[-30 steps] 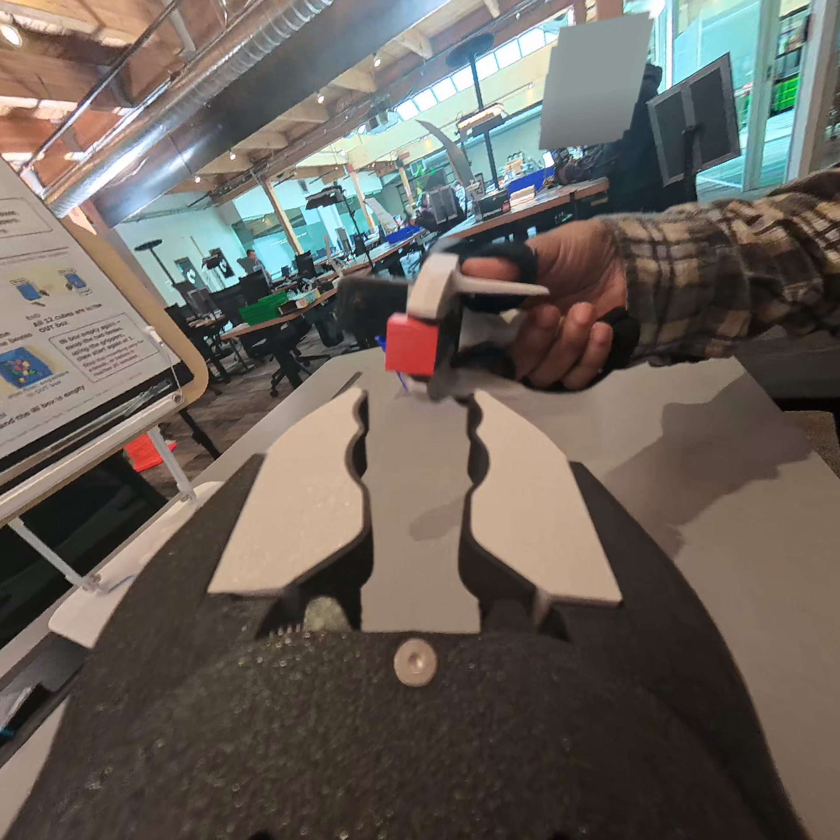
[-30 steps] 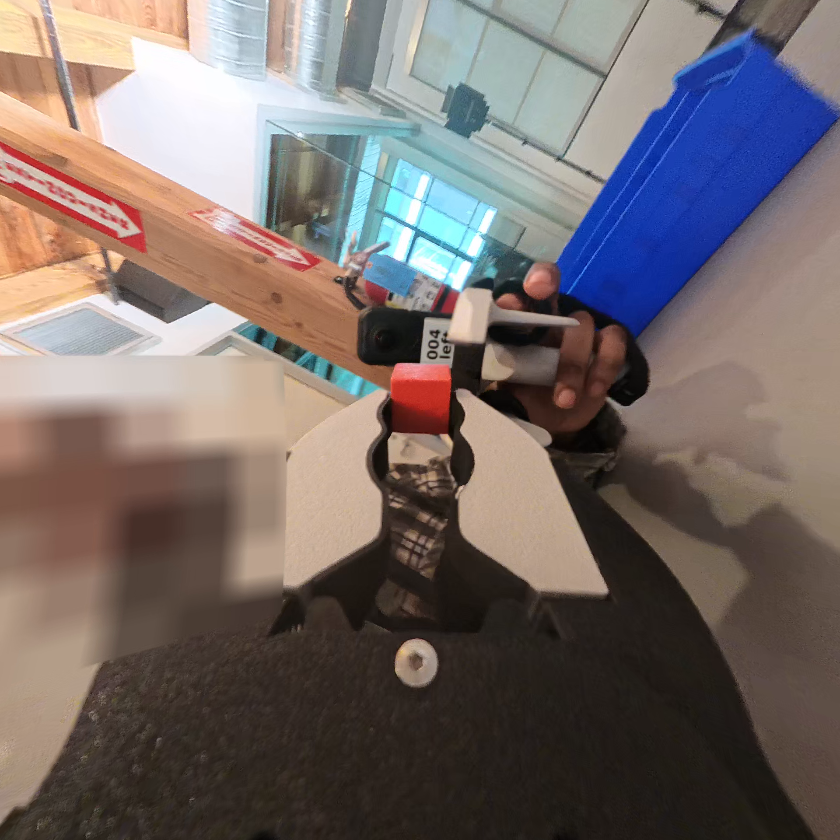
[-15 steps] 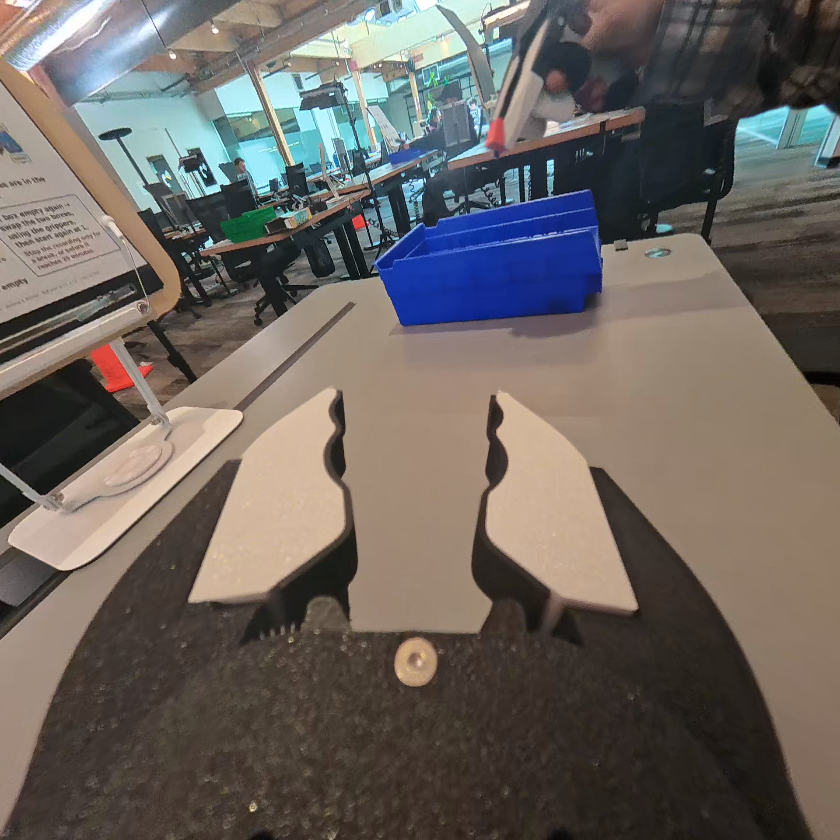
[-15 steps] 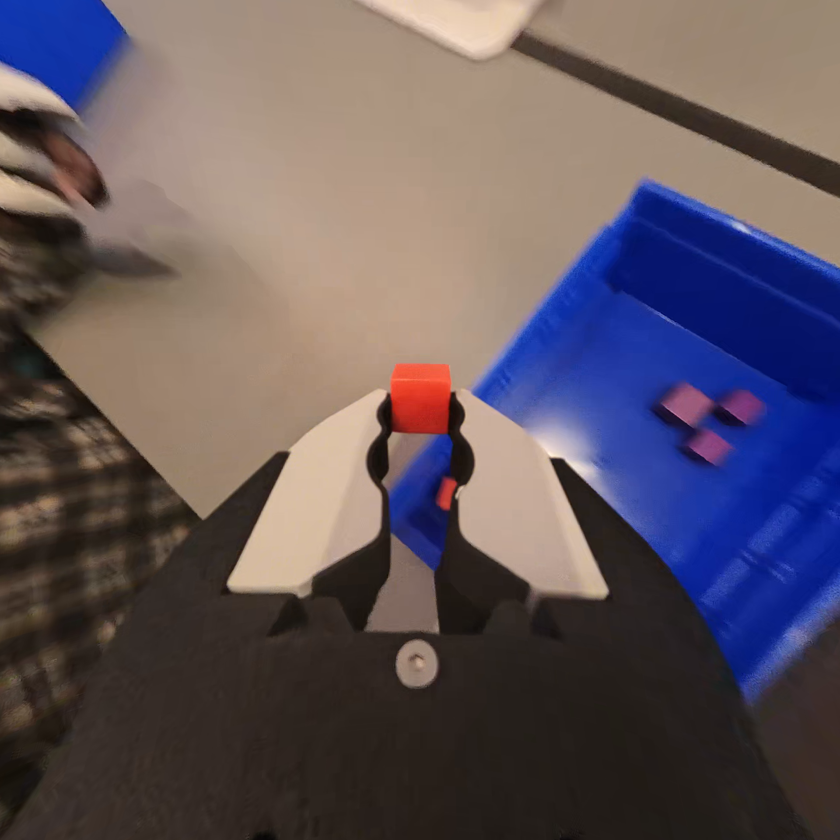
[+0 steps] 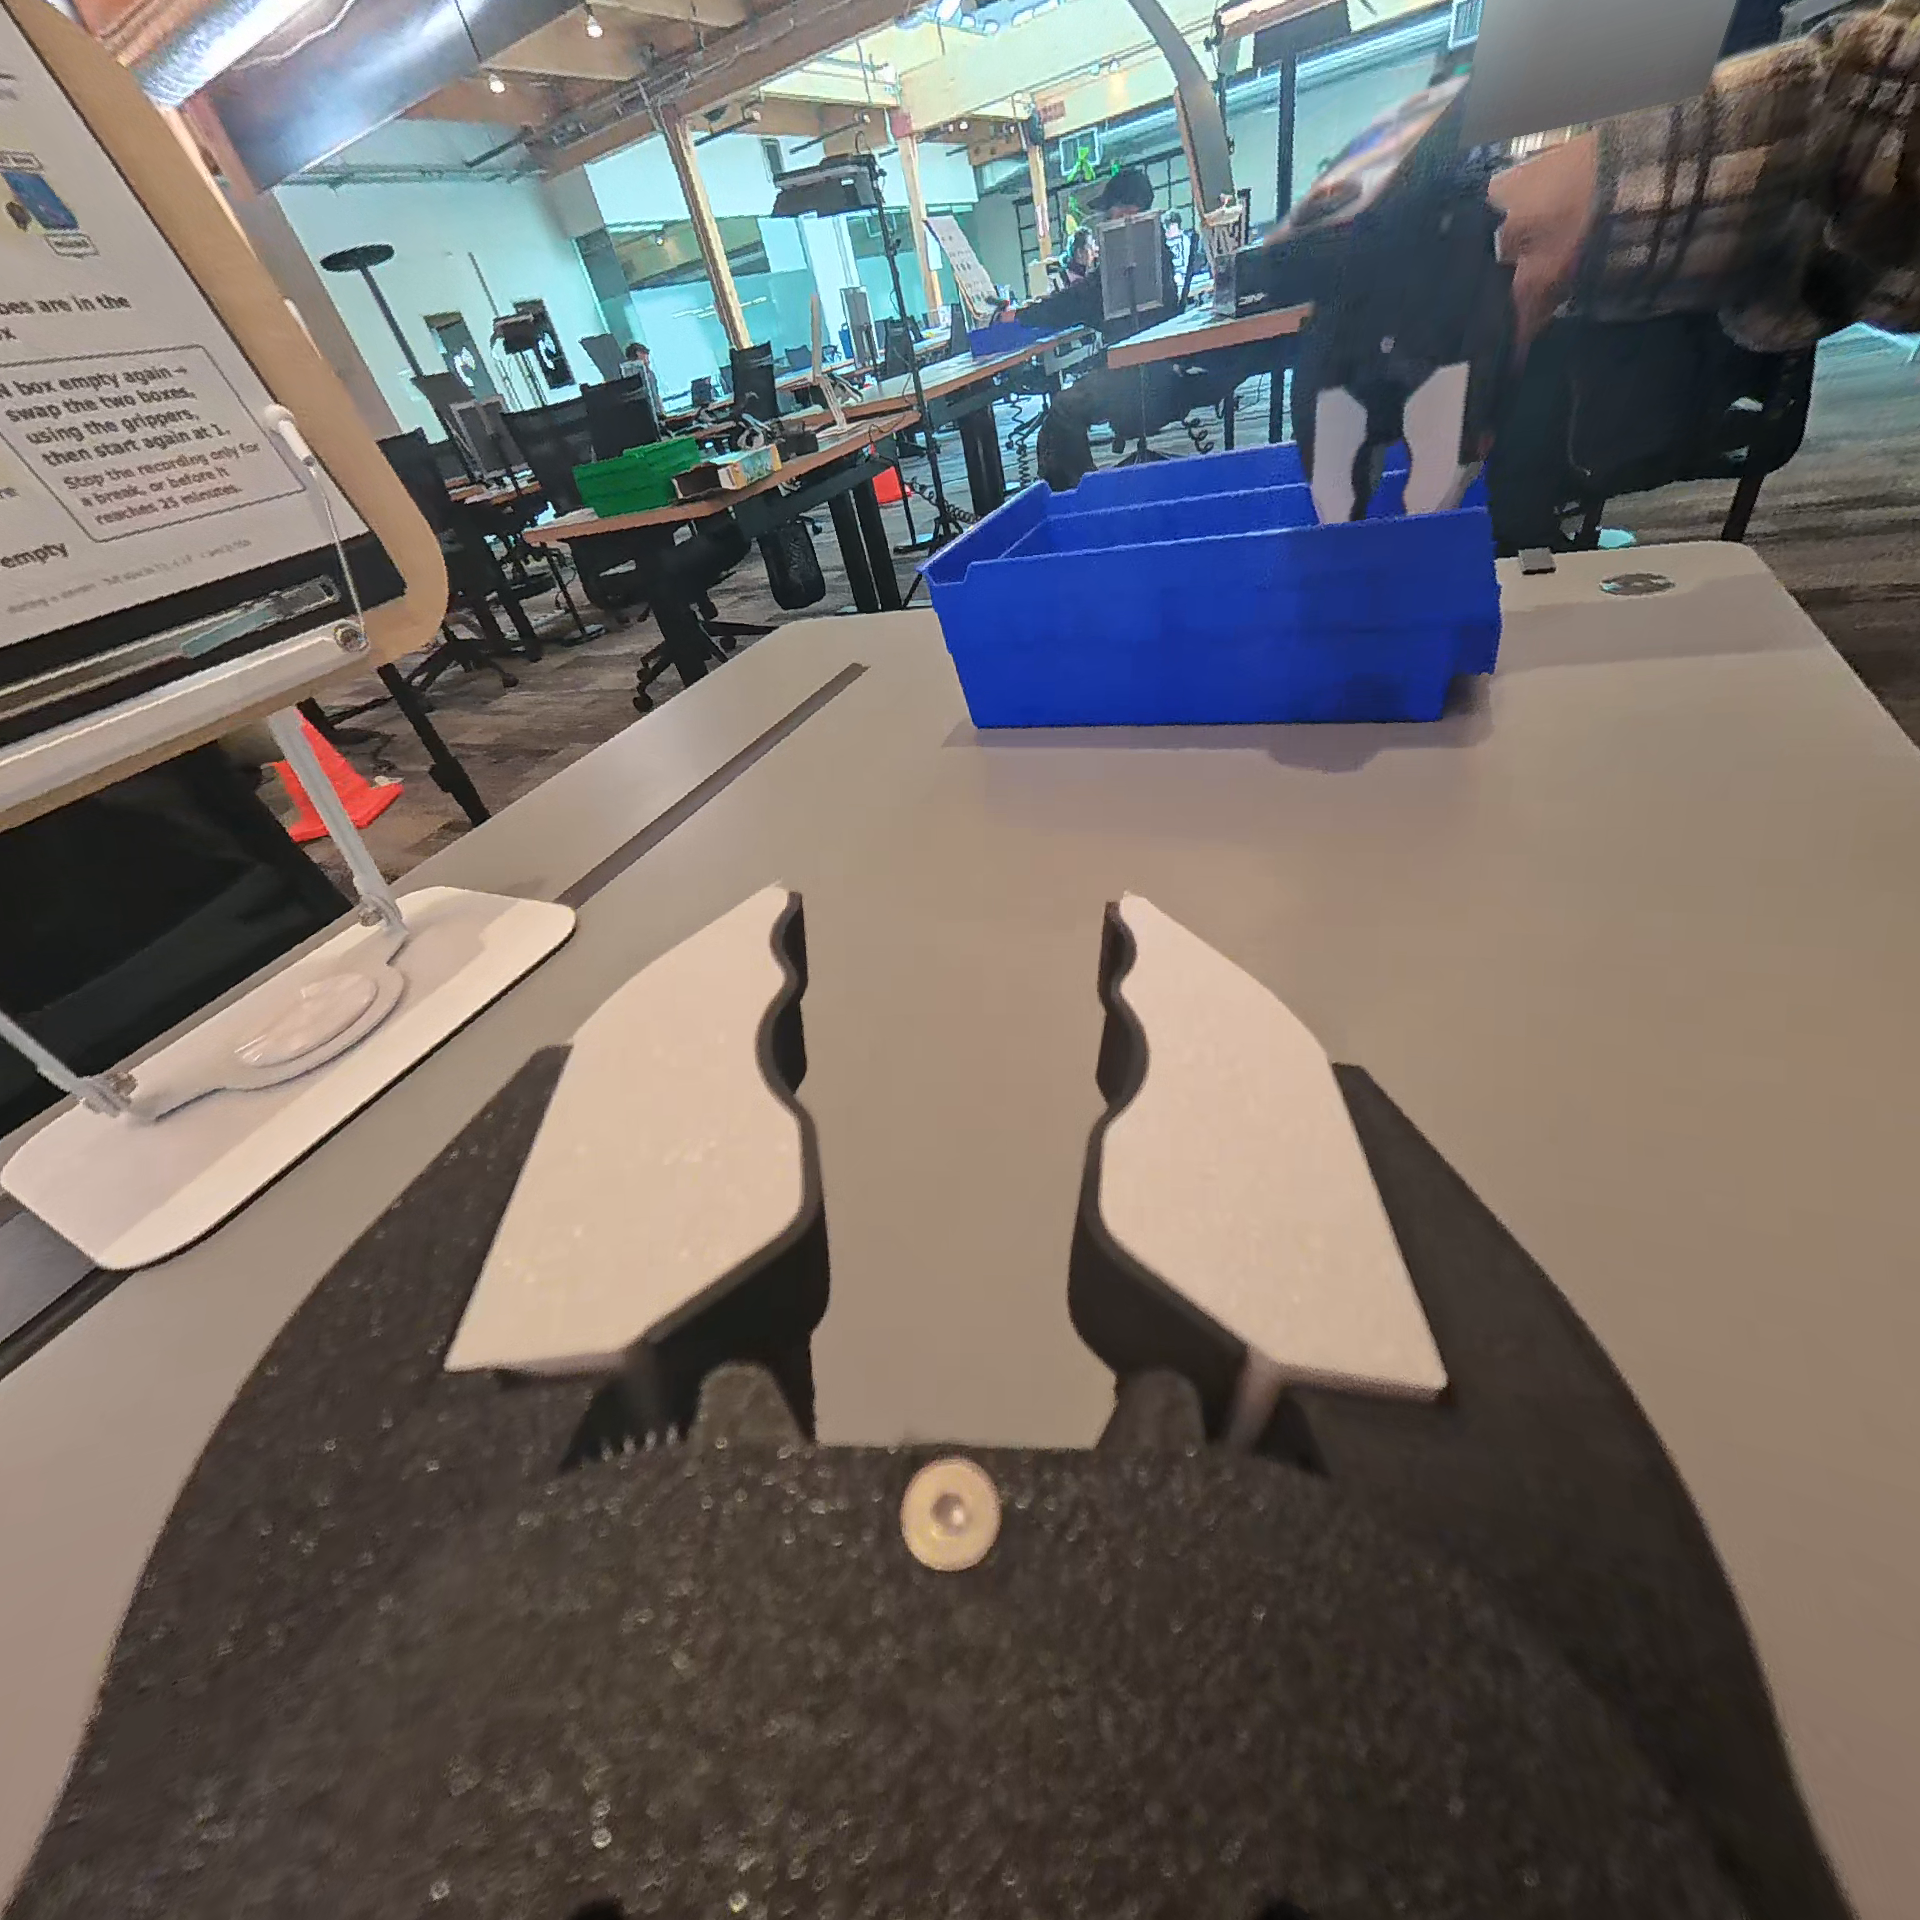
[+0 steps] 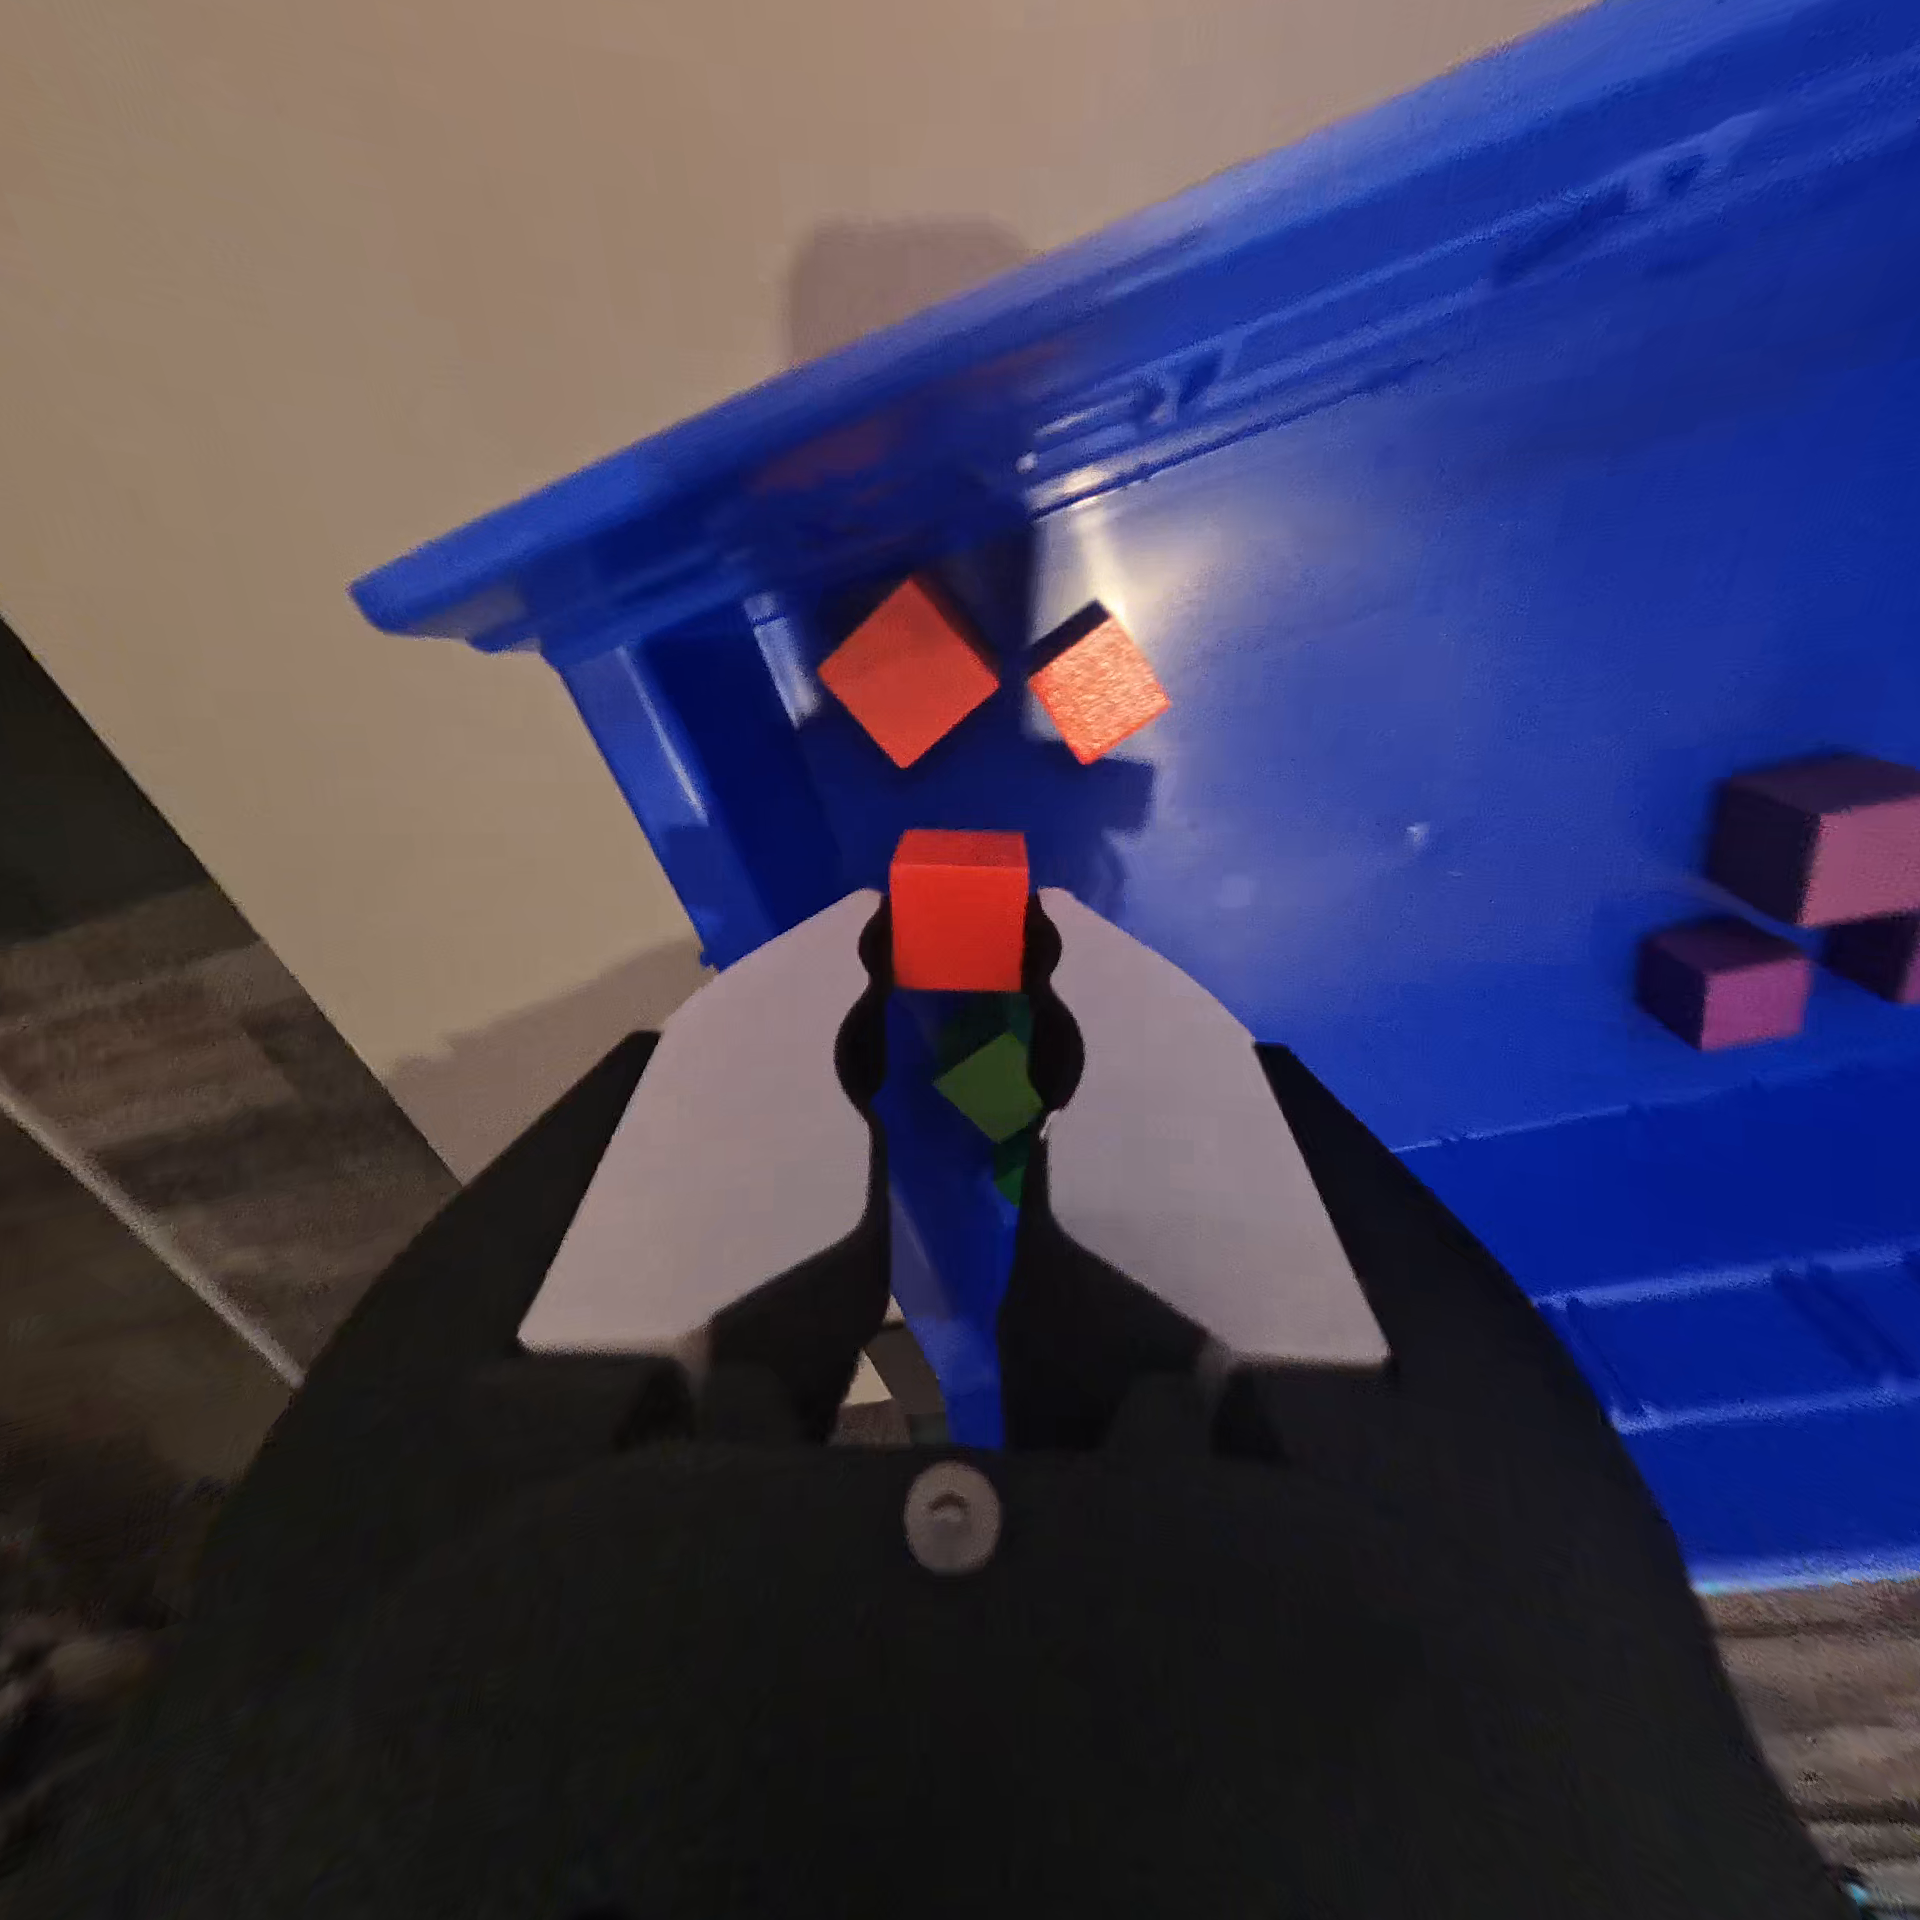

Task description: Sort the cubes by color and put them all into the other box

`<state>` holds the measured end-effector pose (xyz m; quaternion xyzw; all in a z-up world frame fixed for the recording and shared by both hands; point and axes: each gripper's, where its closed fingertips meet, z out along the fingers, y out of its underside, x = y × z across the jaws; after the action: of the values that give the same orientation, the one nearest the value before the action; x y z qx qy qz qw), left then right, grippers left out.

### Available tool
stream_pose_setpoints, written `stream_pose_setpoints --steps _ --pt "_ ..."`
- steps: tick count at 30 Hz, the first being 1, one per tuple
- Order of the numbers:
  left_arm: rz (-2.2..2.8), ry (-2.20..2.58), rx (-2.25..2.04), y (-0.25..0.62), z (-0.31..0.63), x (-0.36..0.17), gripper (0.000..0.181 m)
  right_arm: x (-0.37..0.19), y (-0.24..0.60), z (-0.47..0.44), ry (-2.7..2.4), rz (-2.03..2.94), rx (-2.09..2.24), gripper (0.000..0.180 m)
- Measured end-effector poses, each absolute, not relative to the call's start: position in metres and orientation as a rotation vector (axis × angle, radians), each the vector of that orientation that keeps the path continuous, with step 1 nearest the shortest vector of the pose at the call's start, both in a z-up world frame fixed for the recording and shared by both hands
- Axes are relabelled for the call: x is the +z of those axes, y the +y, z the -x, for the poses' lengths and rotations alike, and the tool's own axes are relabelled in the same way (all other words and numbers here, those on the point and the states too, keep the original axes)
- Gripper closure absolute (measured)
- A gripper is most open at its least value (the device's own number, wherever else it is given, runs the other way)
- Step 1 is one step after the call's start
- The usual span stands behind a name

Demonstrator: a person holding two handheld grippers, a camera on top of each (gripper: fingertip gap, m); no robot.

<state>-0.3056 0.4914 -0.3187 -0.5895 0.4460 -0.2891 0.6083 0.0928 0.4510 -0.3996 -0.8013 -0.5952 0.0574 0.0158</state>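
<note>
My right gripper (image 6: 958,914) is shut on a red cube (image 6: 958,912) and holds it over the inside of a blue box (image 6: 1455,644). Two red cubes (image 6: 909,673) lie on the box floor just beyond it, three purple cubes (image 6: 1813,852) lie to the right, and a green cube (image 6: 989,1083) shows between the fingers. In the left wrist view my left gripper (image 5: 951,940) is open and empty above the grey table (image 5: 1558,987). Far ahead stand two blue boxes (image 5: 1216,634) side by side, with the right gripper (image 5: 1387,488) reaching down into them.
A sign board on a white stand (image 5: 281,1081) stands at the table's left edge. A dark seam (image 5: 717,774) runs along the table. A person's plaid sleeve (image 5: 1787,187) holds the right gripper. Desks and chairs fill the room behind.
The right gripper carried the red cube from in front of the left gripper over to the blue box and lowered it inside. The left gripper tilted down towards the table and opened wider.
</note>
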Motion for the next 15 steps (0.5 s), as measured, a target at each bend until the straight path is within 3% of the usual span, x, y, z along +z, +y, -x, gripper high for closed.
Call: stream_pose_setpoints --steps 1,10,15 --pt "1.361 1.032 -0.668 0.491 0.303 -0.319 0.128 -0.404 0.449 -0.095 -1.885 2.497 0.172 0.156" --pt "1.371 1.066 -0.683 0.488 0.294 -0.326 0.130 -0.434 0.446 -0.089 -1.989 2.471 0.233 0.156" --pt "1.363 1.070 -0.695 0.483 0.296 -0.323 0.131 -0.423 0.449 -0.081 -1.965 2.452 0.244 0.137"
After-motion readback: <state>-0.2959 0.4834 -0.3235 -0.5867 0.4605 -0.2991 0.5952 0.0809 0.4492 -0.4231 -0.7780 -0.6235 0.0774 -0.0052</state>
